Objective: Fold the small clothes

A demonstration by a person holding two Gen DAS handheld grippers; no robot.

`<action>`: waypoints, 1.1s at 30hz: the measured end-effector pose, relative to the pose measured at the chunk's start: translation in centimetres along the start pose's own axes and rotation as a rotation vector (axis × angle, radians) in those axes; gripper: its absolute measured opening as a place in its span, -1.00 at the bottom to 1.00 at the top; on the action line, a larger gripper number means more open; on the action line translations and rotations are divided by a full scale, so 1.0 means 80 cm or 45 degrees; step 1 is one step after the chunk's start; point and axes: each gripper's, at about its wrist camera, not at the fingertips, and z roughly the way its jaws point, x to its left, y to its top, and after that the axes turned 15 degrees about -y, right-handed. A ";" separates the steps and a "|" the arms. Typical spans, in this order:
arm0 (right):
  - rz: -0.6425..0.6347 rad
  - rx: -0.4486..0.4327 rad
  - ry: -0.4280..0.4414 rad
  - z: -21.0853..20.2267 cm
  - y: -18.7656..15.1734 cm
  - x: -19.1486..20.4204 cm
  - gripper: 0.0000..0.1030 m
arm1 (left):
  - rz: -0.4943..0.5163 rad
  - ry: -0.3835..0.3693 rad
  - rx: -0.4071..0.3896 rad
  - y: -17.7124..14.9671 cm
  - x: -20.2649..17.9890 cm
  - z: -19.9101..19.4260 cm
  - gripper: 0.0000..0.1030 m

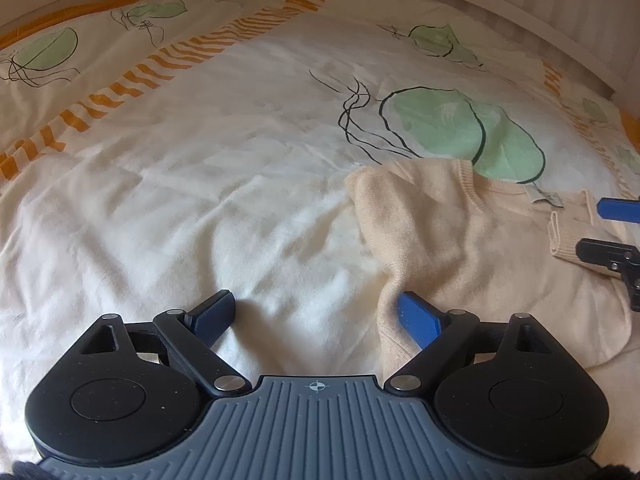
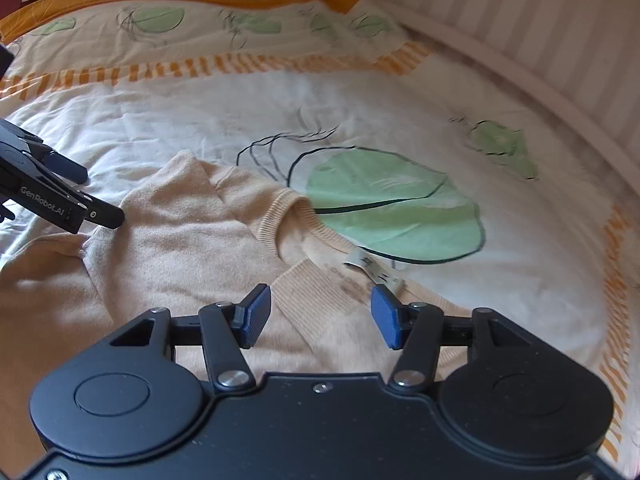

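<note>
The cream knit sweater (image 2: 192,240) lay on the leaf-print duvet (image 1: 200,160). The left gripper (image 1: 316,316) stood wide with nothing between its jaws, the sweater's left edge just under its right finger. The right gripper (image 2: 320,316) hovered half open above a ribbed cuff (image 2: 320,292), gripping nothing, the neck label (image 2: 372,266) just ahead of its jaws.

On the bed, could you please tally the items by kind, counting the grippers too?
Sweater: 1
Label: 1
Duvet: 1
Pillow: 1
Grippers: 2, left gripper and right gripper, both open and holding nothing
Total: 6
</note>
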 end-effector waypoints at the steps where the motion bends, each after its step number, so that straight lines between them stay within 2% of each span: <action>1: -0.014 0.009 0.016 0.006 0.004 0.000 0.18 | 0.002 0.001 0.002 0.000 0.000 0.001 0.74; 5: -0.003 0.091 0.102 0.032 0.010 -0.004 0.18 | 0.028 0.014 0.008 0.000 -0.004 0.005 0.74; 6: 0.006 0.110 0.125 0.037 0.009 -0.005 0.13 | 0.032 0.014 0.009 0.000 -0.004 0.005 0.74; 7: 0.028 0.128 0.159 0.040 0.007 -0.007 -0.03 | 0.034 0.015 0.009 -0.001 -0.004 0.005 0.74; 8: 0.079 0.143 0.193 0.040 0.006 -0.013 -0.65 | 0.031 0.014 0.009 0.000 -0.003 0.006 0.74; 9: 0.144 0.146 0.207 0.037 0.004 -0.019 -0.69 | 0.028 0.013 0.008 -0.001 -0.003 0.006 0.74; 12: 0.349 0.094 0.213 0.013 0.000 -0.045 -0.69 | 0.028 0.015 0.008 -0.001 -0.003 0.005 0.74; 14: 0.489 0.062 0.176 -0.009 -0.005 -0.070 -0.69 | 0.029 0.016 0.009 -0.001 -0.003 0.006 0.74; 17: 0.674 0.023 0.060 -0.043 -0.022 -0.112 -0.69 | 0.028 0.017 0.009 -0.001 -0.003 0.006 0.74; 20: 0.787 0.022 -0.085 -0.067 -0.048 -0.149 -0.66 | 0.030 0.017 0.009 -0.001 -0.003 0.006 0.74; 22: 0.843 0.044 -0.138 -0.076 -0.071 -0.167 -0.53 | 0.028 0.017 0.009 -0.001 -0.003 0.006 0.74; 24: 0.929 0.092 -0.188 -0.079 -0.100 -0.185 -0.48 | 0.028 0.018 0.010 0.000 -0.002 0.006 0.74; 25: 0.951 0.126 -0.222 -0.079 -0.115 -0.192 -0.47 | 0.029 0.018 0.010 0.000 -0.002 0.006 0.74; 27: 0.951 0.192 -0.303 -0.079 -0.139 -0.199 -0.26 | 0.028 0.018 0.009 0.000 -0.003 0.007 0.75; 28: 0.956 0.214 -0.327 -0.079 -0.145 -0.200 -0.24 | 0.029 0.020 0.009 0.000 -0.003 0.007 0.75; 31: 0.953 0.222 -0.320 -0.080 -0.149 -0.195 -0.22 | 0.034 0.027 0.011 -0.001 -0.004 0.008 0.76; 33: 0.920 0.201 -0.317 -0.076 -0.139 -0.186 0.02 | 0.037 0.029 0.011 -0.001 -0.004 0.009 0.76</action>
